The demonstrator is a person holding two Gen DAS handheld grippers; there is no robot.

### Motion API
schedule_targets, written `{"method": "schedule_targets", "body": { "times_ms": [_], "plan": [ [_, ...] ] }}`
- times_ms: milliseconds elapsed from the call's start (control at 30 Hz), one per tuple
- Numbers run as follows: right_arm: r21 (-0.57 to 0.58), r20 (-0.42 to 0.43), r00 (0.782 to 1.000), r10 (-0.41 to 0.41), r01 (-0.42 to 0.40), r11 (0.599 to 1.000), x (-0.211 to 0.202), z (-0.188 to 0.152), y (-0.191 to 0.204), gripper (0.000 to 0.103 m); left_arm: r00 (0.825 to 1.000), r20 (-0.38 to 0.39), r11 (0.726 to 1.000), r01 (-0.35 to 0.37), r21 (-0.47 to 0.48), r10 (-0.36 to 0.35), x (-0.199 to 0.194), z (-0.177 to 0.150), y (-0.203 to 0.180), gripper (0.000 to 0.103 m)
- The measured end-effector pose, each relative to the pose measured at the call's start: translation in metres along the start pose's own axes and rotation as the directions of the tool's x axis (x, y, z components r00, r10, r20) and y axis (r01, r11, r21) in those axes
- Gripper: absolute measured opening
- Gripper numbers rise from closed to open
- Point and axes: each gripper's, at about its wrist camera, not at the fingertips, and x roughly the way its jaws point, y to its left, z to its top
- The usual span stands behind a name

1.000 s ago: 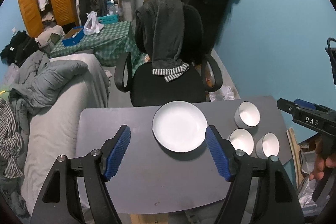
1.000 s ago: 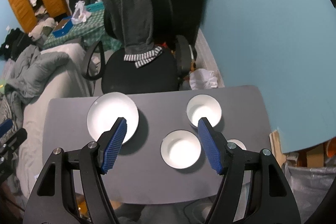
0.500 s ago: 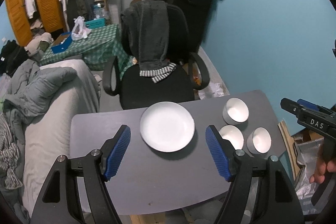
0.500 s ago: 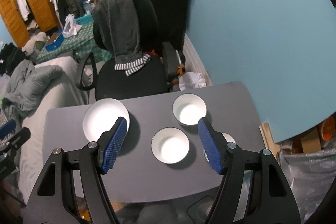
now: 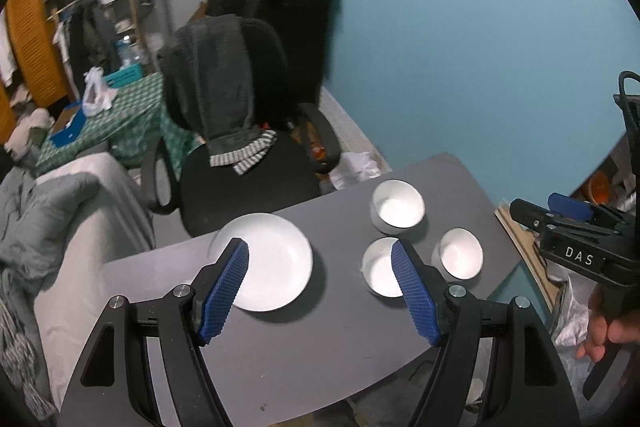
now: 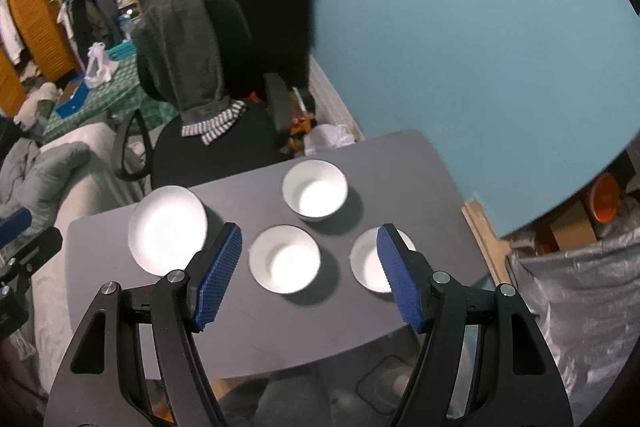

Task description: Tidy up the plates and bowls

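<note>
The flat round white plate (image 5: pixel 267 261) is sitting on the left part of the dark grey tabletop (image 5: pixel 304 355), peeking out past the left gripper (image 5: pixel 320 291)'s blue left pad. Three round white bowls (image 6: pixel 285 258) (image 6: pixel 315 190) (image 6: pixel 370 263) are lying apart from each other to its right, the middle one showing between the right gripper (image 6: pixel 310 277)'s wide-open, empty fingers. Left gripper's fingers are gaping wide too, gripping nothing. A black office chair (image 5: pixel 248 163) is standing behind the table by a blue wall (image 5: pixel 480 47).

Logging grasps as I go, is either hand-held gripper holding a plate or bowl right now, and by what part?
Nothing is held. The left hand-held gripper and right hand-held gripper are both open above the table.
</note>
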Motion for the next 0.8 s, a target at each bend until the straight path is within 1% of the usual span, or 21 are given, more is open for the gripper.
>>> {"method": "schedule_targets", "body": {
  "times_ms": [133, 300, 533, 700, 800],
  "plan": [
    [0.023, 0.002, 0.998, -0.065, 0.065, 0.998, -0.004, -0.006, -0.014, 0.069, 1.0, -0.018, 0.999, 0.027, 0.038, -0.026, 0.006, 0.004, -0.013, 0.075],
    [0.053, -0.012, 0.995, -0.095, 0.095, 0.994, -0.005, -0.01, -0.031, 0.069, 0.998, -0.023, 0.996, 0.052, 0.071, -0.05, 0.01, 0.009, -0.028, 0.075],
    [0.059, -0.033, 0.996, -0.087, 0.089, 0.994, 0.002, -0.009, -0.038, 0.069, 0.998, -0.04, 0.994, 0.055, 0.092, -0.051, 0.023, 0.013, -0.044, 0.075],
    [0.044, -0.046, 0.996, -0.073, 0.075, 0.996, 0.009, -0.002, -0.042, 0.069, 0.997, -0.07, 0.996, 0.041, 0.079, -0.035, 0.037, 0.014, -0.05, 0.075],
    [0.045, -0.056, 0.997, -0.053, 0.056, 0.997, 0.015, 0.001, -0.047, 0.069, 0.996, -0.083, 0.997, 0.048, 0.062, -0.043, 0.045, 0.017, -0.052, 0.075]
  ]
}}
